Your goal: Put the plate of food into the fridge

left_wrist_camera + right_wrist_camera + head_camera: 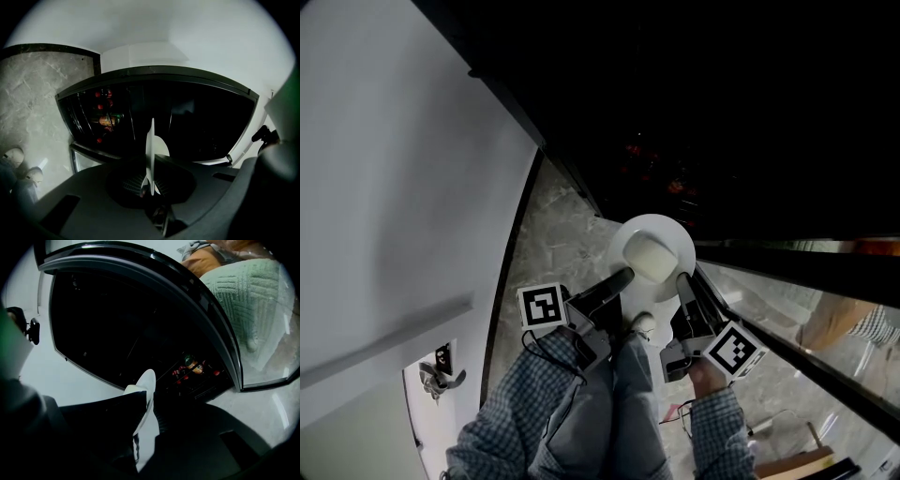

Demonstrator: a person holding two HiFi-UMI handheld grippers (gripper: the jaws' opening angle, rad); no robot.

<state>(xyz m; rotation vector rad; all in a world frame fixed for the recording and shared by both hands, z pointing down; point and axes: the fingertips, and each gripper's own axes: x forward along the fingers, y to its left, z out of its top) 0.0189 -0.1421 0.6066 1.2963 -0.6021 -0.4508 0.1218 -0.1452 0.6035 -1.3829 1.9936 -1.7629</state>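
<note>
In the head view a white plate [661, 234] with a pale slab of food [650, 255] hangs level in front of the dark open fridge [712, 122]. My left gripper [625, 277] is shut on the plate's near-left rim. My right gripper [682, 281] is shut on its near-right rim. The left gripper view shows the plate [151, 145] edge-on, pinched between the jaws of the left gripper [150, 180]. The plate [146, 383] also stands edge-on in the right gripper view, clamped by the right gripper [149, 411]. Both face the fridge's black interior [187, 122].
Bottles and red-capped items [105, 119] stand on the fridge's shelves, bottles [194, 365] showing dimly. The glass fridge door [787, 309] swings open at the right; a person's knit garment [239, 296] shows through it. A white wall or door [394, 187] with a handle [441, 377] flanks the left. Marble floor [548, 244] lies below.
</note>
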